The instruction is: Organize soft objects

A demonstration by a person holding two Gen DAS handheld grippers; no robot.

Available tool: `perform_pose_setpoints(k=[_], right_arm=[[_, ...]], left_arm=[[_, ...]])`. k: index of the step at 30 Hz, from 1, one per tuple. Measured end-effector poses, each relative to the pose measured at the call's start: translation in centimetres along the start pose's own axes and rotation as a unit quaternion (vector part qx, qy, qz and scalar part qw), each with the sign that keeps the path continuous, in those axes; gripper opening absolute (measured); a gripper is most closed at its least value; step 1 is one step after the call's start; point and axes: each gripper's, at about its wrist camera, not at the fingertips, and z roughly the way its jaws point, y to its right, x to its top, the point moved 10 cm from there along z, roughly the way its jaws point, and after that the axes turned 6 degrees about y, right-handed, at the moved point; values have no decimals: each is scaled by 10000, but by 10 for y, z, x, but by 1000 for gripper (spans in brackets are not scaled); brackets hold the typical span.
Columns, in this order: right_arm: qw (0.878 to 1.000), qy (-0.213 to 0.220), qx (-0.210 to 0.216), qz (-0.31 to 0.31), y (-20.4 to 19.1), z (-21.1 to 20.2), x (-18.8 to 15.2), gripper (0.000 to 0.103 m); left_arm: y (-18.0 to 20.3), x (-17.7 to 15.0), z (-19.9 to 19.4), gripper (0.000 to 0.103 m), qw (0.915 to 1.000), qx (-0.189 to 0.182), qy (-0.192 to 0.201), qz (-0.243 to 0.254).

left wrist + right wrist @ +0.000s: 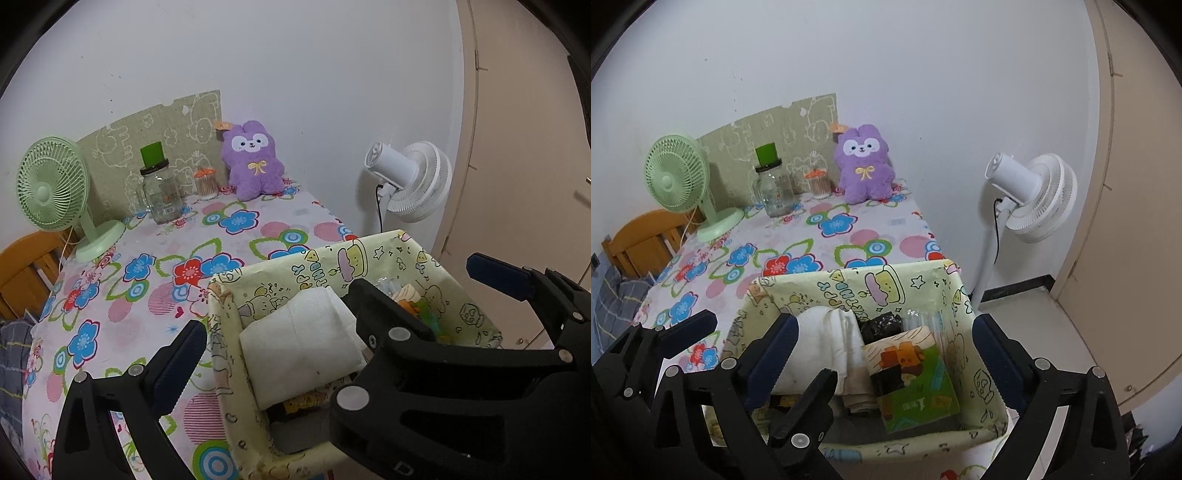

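Right gripper (882, 325): I see its jaws spread wide over the open fabric basket (849, 275), gripping nothing. The white folded cloth (831, 343) lies inside the basket, between these jaws, close against the left-hand one and apart from the right-hand one.

Left gripper (303, 321): the jaws stand apart and empty. One is outside the basket's left wall. The other reaches into the basket beside the cloth. Contact with the cloth I cannot confirm.

The cloth is a soft bundle. Its long axis runs from the lower frame up toward the basket's far wall, along the left side. Right of it sit a black crinkled bag (882, 323) and a green printed packet (916, 387).

The basket occupies the near right corner of the tabletop (812, 236), which carries a floral cover. At the far end, a purple plush toy (862, 166) sits upright facing me, against the wall. Left of it stand a small swab pot (818, 182), a glass jar (774, 192) and a green desk fan (676, 177). A white floor fan (1034, 195) stands off the right edge, and a wooden chair (642, 236) is at the left.
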Motion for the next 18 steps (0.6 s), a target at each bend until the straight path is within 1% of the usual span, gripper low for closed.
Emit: perform_pose_setpoints(k=[5,18], right_arm=[[9998,177,-38,-16,-8,-17,4,103],[9987,509,49,-35,-42,-55,12,103]], left_arm=[[-6,2,-17,102,9999,14,151,-34],[-31,5,-62,103,9984,190,515,-118]])
